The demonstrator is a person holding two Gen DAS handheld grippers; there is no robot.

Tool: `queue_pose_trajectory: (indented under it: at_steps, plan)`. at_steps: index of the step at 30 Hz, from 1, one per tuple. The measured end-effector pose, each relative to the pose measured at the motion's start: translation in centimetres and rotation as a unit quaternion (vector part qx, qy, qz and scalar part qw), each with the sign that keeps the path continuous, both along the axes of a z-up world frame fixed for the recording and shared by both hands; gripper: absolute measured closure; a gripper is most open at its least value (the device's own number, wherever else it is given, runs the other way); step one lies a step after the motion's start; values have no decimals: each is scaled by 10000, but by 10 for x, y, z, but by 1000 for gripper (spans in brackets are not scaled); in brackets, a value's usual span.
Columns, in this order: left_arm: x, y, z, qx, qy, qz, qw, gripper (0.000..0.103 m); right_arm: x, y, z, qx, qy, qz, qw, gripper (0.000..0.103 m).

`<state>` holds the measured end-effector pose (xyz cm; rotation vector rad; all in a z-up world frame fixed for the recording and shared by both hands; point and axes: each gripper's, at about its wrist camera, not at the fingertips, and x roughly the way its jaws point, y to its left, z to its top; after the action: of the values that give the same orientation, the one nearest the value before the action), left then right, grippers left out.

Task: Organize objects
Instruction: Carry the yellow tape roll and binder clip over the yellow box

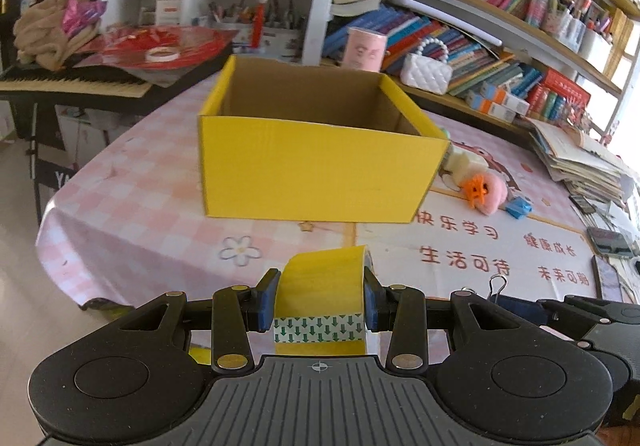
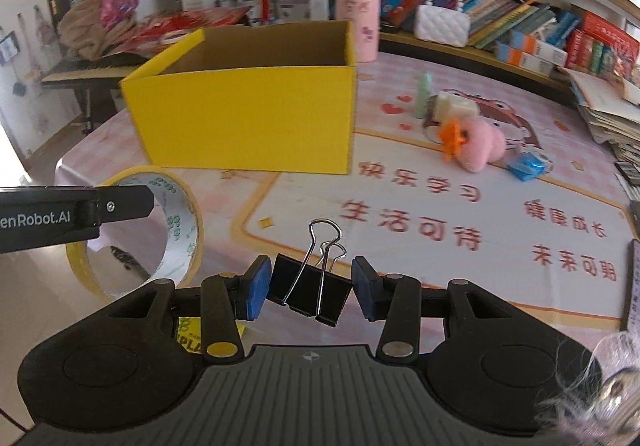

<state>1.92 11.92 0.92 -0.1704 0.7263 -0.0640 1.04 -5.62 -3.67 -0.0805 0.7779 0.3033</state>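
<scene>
**Both grippers loaded, box straight ahead**

The left gripper (image 1: 320,298) clamped a yellow tape roll (image 1: 322,298), its axis running across the pads. The right gripper (image 2: 307,286) pinched a black binder clip (image 2: 310,292). The open yellow cardboard box (image 1: 316,174) stood ahead of both, nearer the left, on the pink checked tablecloth (image 1: 132,206) beneath crowded bookshelves (image 1: 480,6).

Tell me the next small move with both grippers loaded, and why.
Probably carry both forward over the open yellow box: the left gripper clamps the tape roll, the right gripper grips the binder clip, and both remain short of it.
</scene>
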Motion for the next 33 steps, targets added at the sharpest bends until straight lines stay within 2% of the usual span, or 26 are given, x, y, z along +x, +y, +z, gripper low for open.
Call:
queue_pose_trajectory:
  at_steps: [15, 33]
  plan:
    - [-15, 42, 6, -70, -219, 180, 9996, 64, -10, 38, 5, 31, -29, 112, 9999, 61]
    - [-2, 59, 25, 77, -624, -58, 9980, 64, -6, 61, 16, -105, -219, 66, 9997, 61]
